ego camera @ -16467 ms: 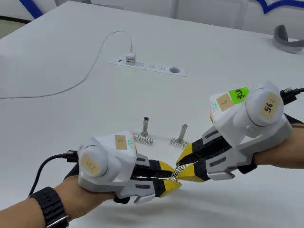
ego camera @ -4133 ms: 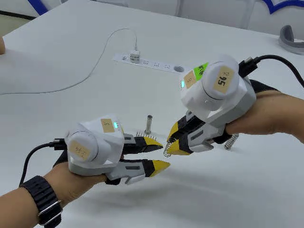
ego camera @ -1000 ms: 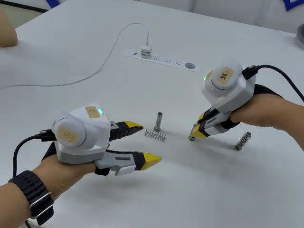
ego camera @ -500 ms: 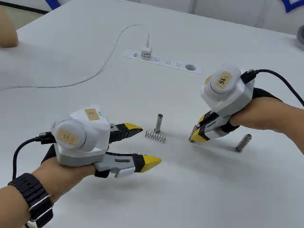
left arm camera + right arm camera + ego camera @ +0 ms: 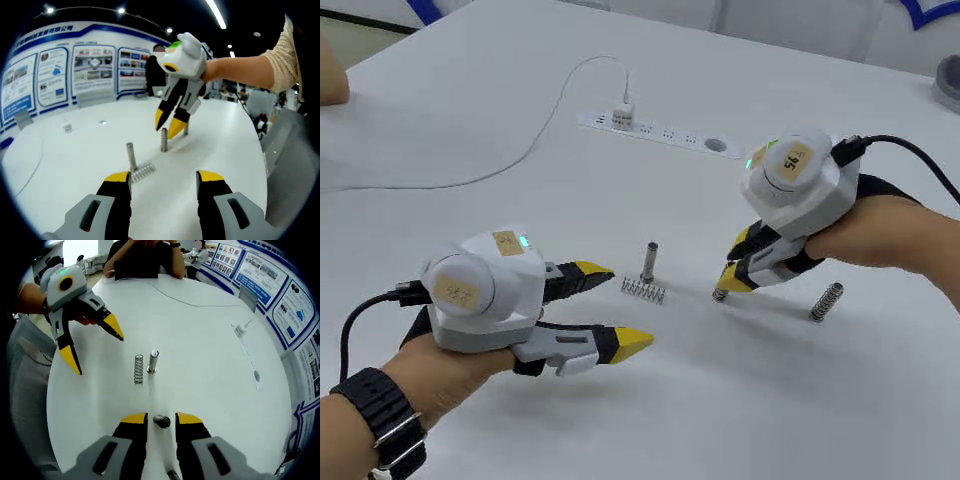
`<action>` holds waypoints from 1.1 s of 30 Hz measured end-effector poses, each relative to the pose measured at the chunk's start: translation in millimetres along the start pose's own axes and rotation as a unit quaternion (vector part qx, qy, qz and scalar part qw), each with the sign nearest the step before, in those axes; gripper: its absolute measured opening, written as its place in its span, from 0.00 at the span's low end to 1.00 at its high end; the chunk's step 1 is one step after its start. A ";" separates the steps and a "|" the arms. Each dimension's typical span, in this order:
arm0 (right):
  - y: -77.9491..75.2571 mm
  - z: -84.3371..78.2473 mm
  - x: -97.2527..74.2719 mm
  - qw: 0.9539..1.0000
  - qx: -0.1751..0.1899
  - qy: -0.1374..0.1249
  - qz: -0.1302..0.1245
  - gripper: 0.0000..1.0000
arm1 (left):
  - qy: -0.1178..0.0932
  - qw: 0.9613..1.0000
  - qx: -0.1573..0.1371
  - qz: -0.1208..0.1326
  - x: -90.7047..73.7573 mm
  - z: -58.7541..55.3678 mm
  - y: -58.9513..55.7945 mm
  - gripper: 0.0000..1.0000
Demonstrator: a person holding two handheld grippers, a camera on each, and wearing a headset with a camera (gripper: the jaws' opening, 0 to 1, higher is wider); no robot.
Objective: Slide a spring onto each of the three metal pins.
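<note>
Right claw (image 5: 728,268) has let go, jaws apart just above the 2nd sprung pin (image 5: 720,294). 2 pins done; the last spring (image 5: 643,290) lies on the desk (image 5: 520,100) beside the bare pin (image 5: 649,262), left claw (image 5: 625,304) spread wide nearby.

Sprung pin (image 5: 720,295): your right gripper (image 5: 726,275) hides its upper part in the head view.
Spring (image 5: 172,474): cut off at the bottom of your right gripper view.
Grey object (image 5: 950,82): cut by the head view's edge, so you cannot identify it.
</note>
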State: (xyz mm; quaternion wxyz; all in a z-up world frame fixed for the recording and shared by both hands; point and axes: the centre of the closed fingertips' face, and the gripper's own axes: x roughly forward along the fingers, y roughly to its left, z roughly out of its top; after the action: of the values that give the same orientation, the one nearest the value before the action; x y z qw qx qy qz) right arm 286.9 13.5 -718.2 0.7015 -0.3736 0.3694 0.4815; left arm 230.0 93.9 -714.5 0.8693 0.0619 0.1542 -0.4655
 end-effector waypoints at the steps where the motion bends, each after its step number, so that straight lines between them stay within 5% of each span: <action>1: 1.6 4.9 -0.1 1.000 -0.003 -0.005 0.002 0.23 | 0.000 1.000 0.000 0.000 -0.2 0.1 0.0 0.53; 16: 25.9 33.4 27.6 0.999 -0.008 -0.026 0.036 0.19 | 0.001 1.000 -0.002 0.006 -3.7 -1.1 3.8 0.52; 33: 32.3 33.5 60.8 0.998 -0.005 -0.015 0.057 0.15 | 0.003 1.000 -0.004 0.007 -3.4 -3.0 6.1 0.52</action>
State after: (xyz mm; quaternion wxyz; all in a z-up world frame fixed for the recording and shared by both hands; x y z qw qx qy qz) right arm 277.5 75.6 -762.0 0.6761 -0.3486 0.3773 0.5282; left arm 232.7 100.7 -716.5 0.8724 0.0613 0.1585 -0.4583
